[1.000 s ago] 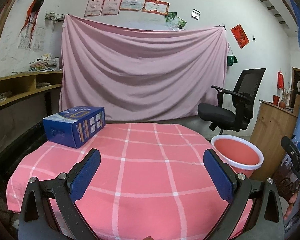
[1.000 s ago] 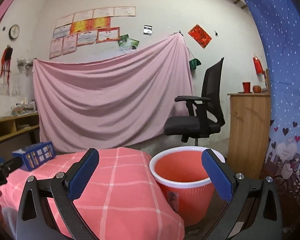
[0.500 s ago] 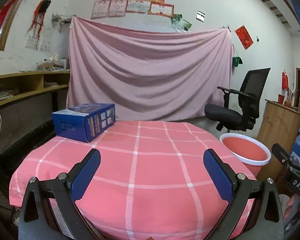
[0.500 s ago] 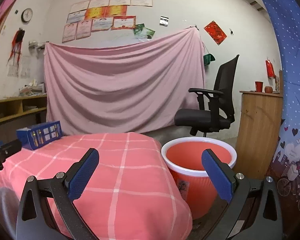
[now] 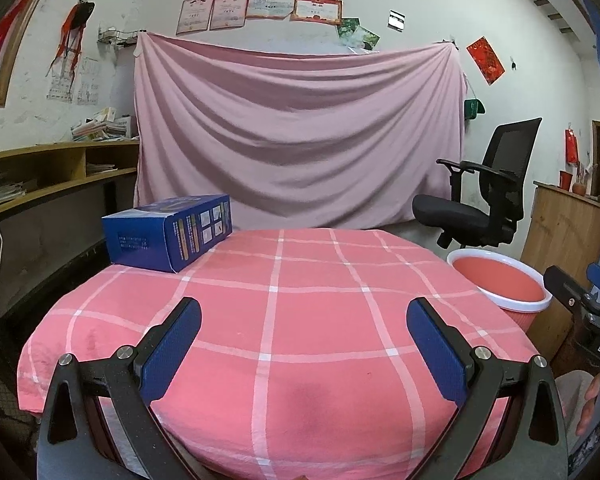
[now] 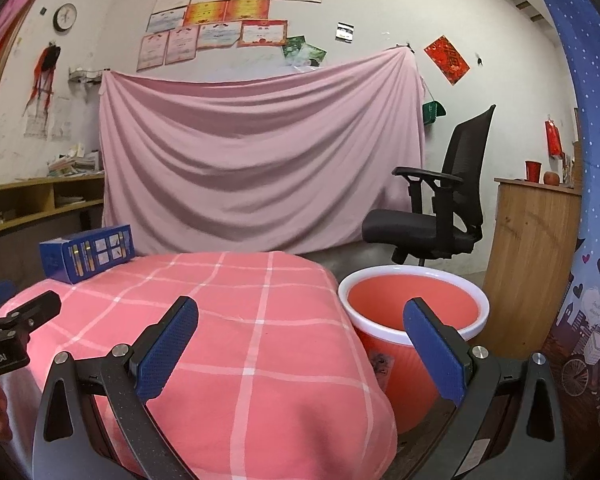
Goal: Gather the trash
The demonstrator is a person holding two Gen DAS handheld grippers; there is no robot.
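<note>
blue box (image 5: 168, 236) far-left on the table (image 5: 300, 320) — well beyond the left gripper (image 5: 304, 344); both grippers spread apart, empty.

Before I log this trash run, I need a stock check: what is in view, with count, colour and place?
box: 1, blue, far left edge of table
table: 1, pink checked cloth, centre
bin: 1, coral with white rim, on floor right of table
chair: 1, black, behind bin
sheet: 1, pink, hung on back wall
clock: 1, white-faced, upper left wall
left gripper: open, empty, over table
right gripper: open, empty, at table's right edge
</note>
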